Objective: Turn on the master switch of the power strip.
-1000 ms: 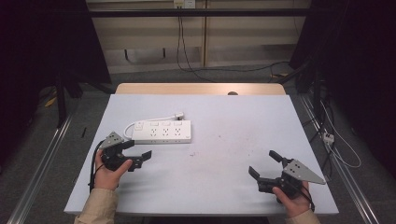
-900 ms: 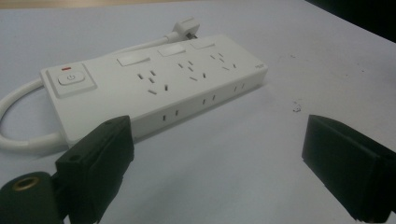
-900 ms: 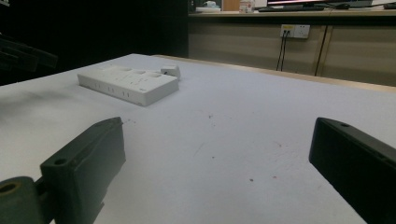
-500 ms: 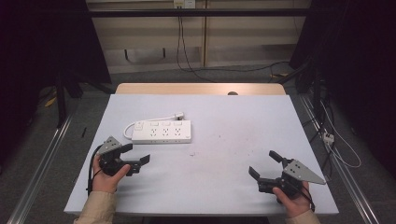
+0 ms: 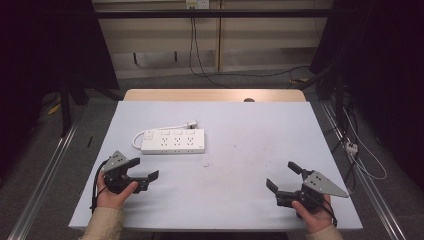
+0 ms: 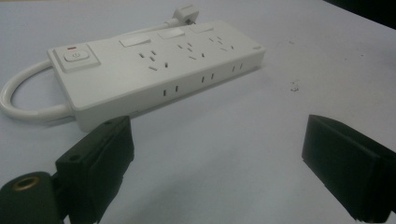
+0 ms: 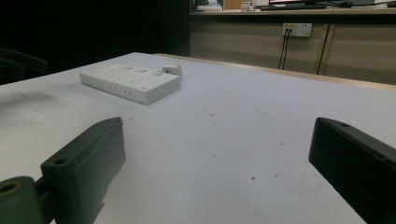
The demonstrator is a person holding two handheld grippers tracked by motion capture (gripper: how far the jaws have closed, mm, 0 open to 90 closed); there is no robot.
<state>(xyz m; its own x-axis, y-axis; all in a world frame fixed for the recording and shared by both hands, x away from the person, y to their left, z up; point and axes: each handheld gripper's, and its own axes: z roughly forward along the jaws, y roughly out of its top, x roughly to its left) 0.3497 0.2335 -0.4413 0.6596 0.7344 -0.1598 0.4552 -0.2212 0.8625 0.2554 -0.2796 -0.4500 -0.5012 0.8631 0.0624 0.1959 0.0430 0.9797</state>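
— On the table (image 5: 240,200), where does everything lie?

— My left hand-held gripper (image 5: 142,170) sits near the front left corner, jaws spread wide, nothing between them. It points toward the middle of the table. The power strip (image 5: 173,141) lies just beyond it, flat on the pale surface, apart from the jaws, no contact.

— And the strip itself?

— White, long side running across the table. In the left gripper view I see its power button (image 6: 74,57) at the near left end, a small red mark above it, three rows of sockets toward the far end. Its white cable (image 6: 23,105) loops out from the switch end and curves round behind the body; the plug (image 5: 190,123) rests on the table just behind the strip.

— Your other hand?

— My right hand-held gripper (image 5: 284,175) is near the front right corner, well apart from the strip. Jaws wide open too, holding nothing. Grey three-cornered plate on top, pointing to the right edge. In the right gripper view the strip (image 7: 130,82) lies far off to the left, bare table between, with a few dark specks on it.

— Hands?

— My left hand (image 5: 114,192) grips its tool from below; my right hand (image 5: 311,215) does the same. Both sleeves come in over the front edge.
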